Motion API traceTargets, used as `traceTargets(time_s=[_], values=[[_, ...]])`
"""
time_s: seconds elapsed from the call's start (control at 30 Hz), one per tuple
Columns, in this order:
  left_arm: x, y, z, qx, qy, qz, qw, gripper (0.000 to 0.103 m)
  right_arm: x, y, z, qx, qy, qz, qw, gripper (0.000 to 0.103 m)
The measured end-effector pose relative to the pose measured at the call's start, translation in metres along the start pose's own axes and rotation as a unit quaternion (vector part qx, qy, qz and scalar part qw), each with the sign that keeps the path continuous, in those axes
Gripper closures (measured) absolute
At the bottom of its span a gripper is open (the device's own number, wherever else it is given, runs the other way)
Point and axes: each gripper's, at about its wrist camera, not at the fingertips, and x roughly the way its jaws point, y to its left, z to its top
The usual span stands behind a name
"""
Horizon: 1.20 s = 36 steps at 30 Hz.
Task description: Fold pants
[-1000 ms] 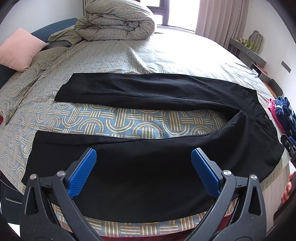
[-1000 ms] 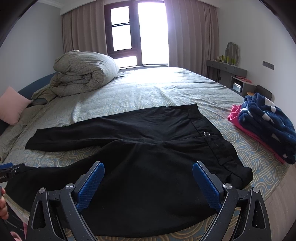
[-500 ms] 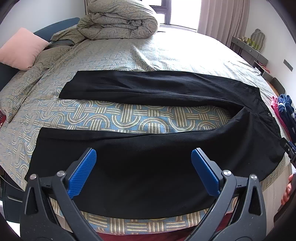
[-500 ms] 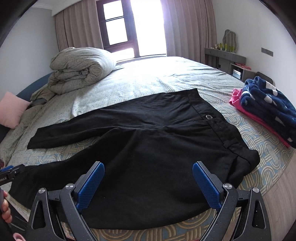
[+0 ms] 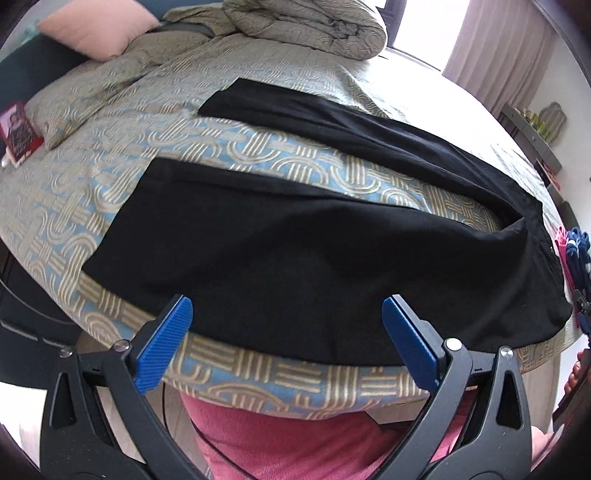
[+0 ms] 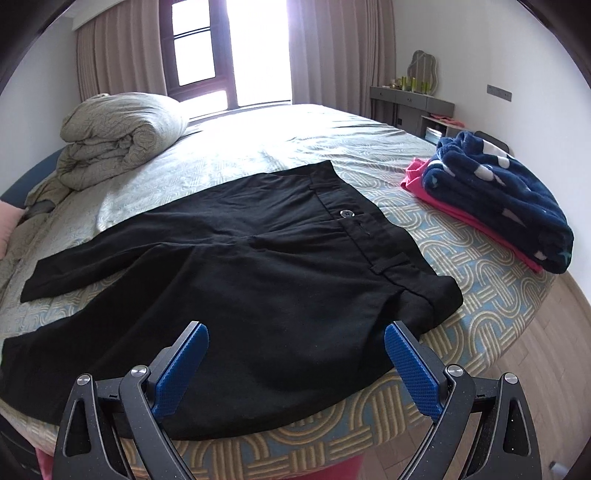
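Note:
Black pants (image 5: 280, 254) lie flat on the patterned bed, legs spread apart, waistband to the right. In the right wrist view the pants (image 6: 258, 273) show the waistband with its button (image 6: 347, 212). My left gripper (image 5: 288, 332) is open and empty, low over the near leg's front edge. My right gripper (image 6: 295, 358) is open and empty, just above the near edge of the pants by the hip. Neither gripper touches the cloth.
A rolled duvet (image 6: 122, 136) lies at the far side of the bed. A folded navy and pink pile (image 6: 495, 195) sits at the right edge. A pink pillow (image 5: 96, 26) and a red book (image 5: 18, 129) lie at the left. The bed edge (image 5: 280, 380) is just below the grippers.
Both grippers have dropped lower and closer to the near edge of the pants. The left view now tilts down and shows the bed edge. Both stay open.

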Motion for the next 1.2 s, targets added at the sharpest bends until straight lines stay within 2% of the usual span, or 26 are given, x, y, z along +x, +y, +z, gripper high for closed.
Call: traceTargets(time_s=[0.07,0.17,0.3,0.33,0.43,0.63,0.7,0.8,0.83,0.9,0.97,1.1,1.2], values=[[-0.001,0.012,-0.011,-0.025,0.015,-0.021,0.9993,0.001,0.000,0.001,0.002,0.007,-0.002,0.007,1.000,0.005],[0.007,0.014,-0.020,-0.019,0.030,-0.051,0.9981,0.002,0.003,0.008,0.003,0.003,0.000,0.019,1.000,0.005],[0.024,0.000,-0.026,0.019,0.060,-0.070,0.9956,0.024,0.009,0.015,0.001,0.004,0.015,0.035,0.999,0.005],[0.028,-0.002,-0.026,0.026,0.060,-0.070,0.9954,0.029,0.010,0.015,0.001,0.007,0.017,0.038,0.999,0.005],[0.035,-0.011,-0.020,0.037,0.051,-0.068,0.9957,0.029,0.008,0.013,-0.001,0.013,0.018,0.037,0.999,0.005],[0.043,-0.004,-0.009,0.009,0.029,-0.096,0.9949,0.029,0.006,0.008,-0.007,0.007,0.025,0.014,1.000,0.005],[0.042,-0.003,-0.004,-0.007,0.019,-0.105,0.9943,0.038,0.004,0.003,-0.008,0.010,0.018,0.000,1.000,0.005],[0.047,0.002,0.002,-0.027,0.016,-0.107,0.9938,0.054,-0.008,-0.016,-0.009,0.059,-0.021,-0.020,0.998,0.005],[0.048,0.005,0.001,-0.034,0.017,-0.107,0.9935,0.057,-0.011,-0.025,-0.008,0.082,-0.028,-0.014,0.996,0.005],[0.051,0.010,0.002,-0.053,0.022,-0.097,0.9936,0.073,-0.011,-0.042,-0.008,0.124,-0.028,0.017,0.992,0.005],[0.050,0.015,0.003,-0.071,0.026,-0.104,0.9917,0.075,-0.005,-0.056,-0.009,0.156,-0.004,0.036,0.987,0.005],[0.051,0.022,0.004,-0.096,0.034,-0.112,0.9884,0.080,0.008,-0.084,-0.020,0.230,0.033,0.042,0.972,0.005],[0.050,0.020,0.002,-0.089,0.032,-0.105,0.9899,0.080,0.016,-0.096,-0.028,0.268,0.062,0.060,0.960,0.005]])
